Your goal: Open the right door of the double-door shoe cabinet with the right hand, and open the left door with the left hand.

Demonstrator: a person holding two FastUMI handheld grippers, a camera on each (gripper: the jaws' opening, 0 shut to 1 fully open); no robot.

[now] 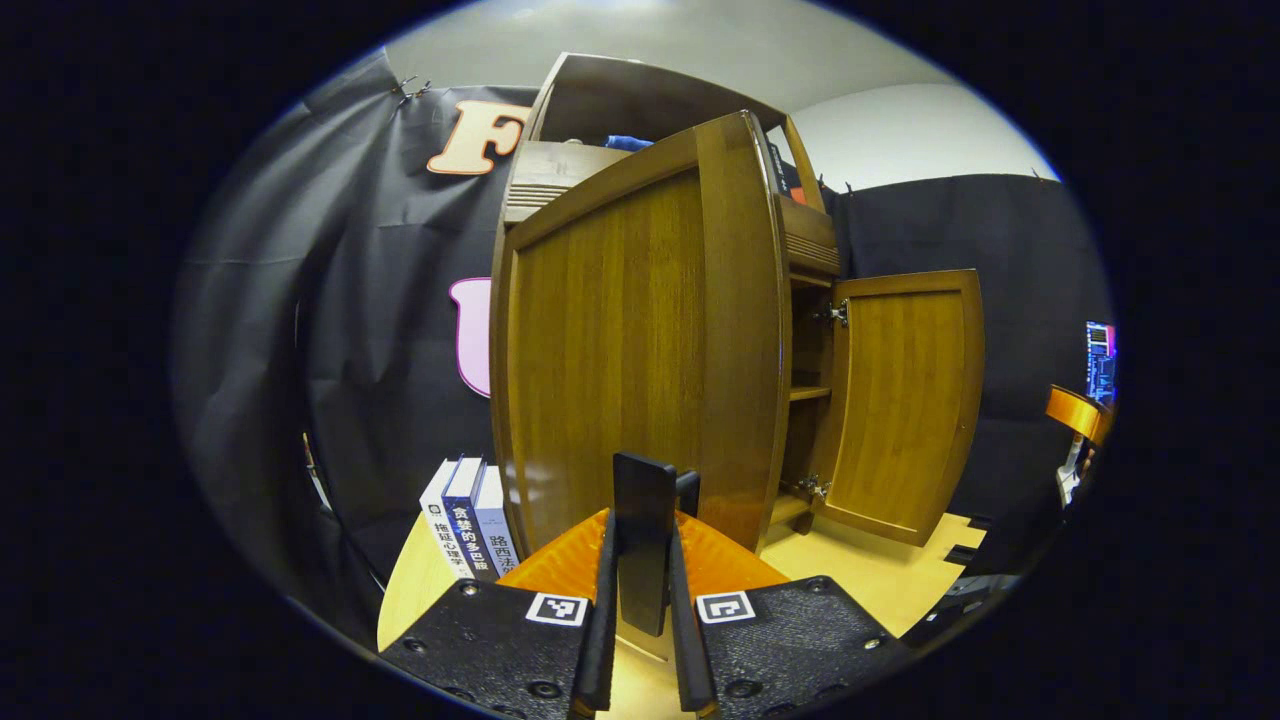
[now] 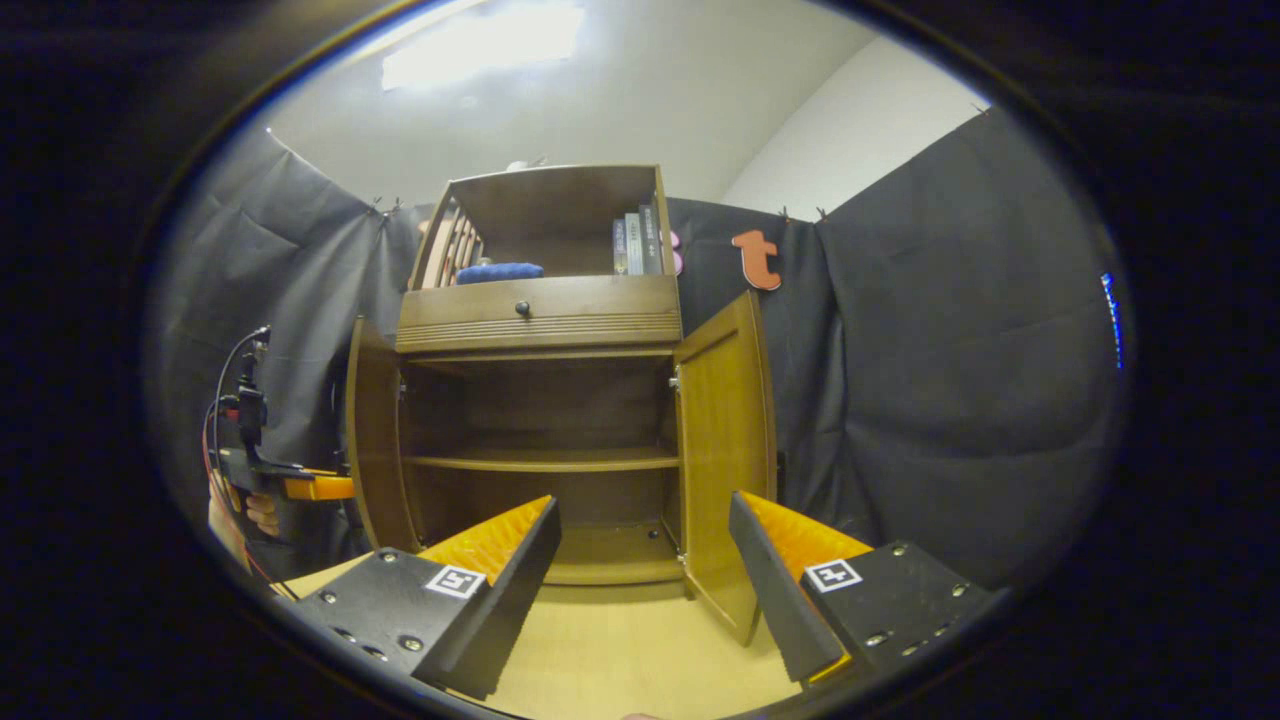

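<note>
Cabinet (image 2: 540,320) stands upright on the pale tabletop (image 2: 620,650), long axis vertical, front facing the right gripper view. Both doors swung out. Left door (image 2: 375,440) stands roughly square to the front, edge-on from here; right door (image 2: 722,450) likewise open, its inner face showing. Shelf (image 2: 540,460) crosses the open lower bay. Drawer with a knob (image 2: 521,308) above; blue cloth (image 2: 498,272) and books on top.

Right gripper (image 2: 640,580): fingers spread wide, holding nothing, well apart from the cabinet.

Left gripper (image 1: 645,600): fingers nearly together, a dark upright piece (image 1: 645,540) between them; cannot tell whether they press on it. Just ahead, the left door's (image 1: 640,340) outer face. Books (image 1: 465,520) stand beside the cabinet.
</note>
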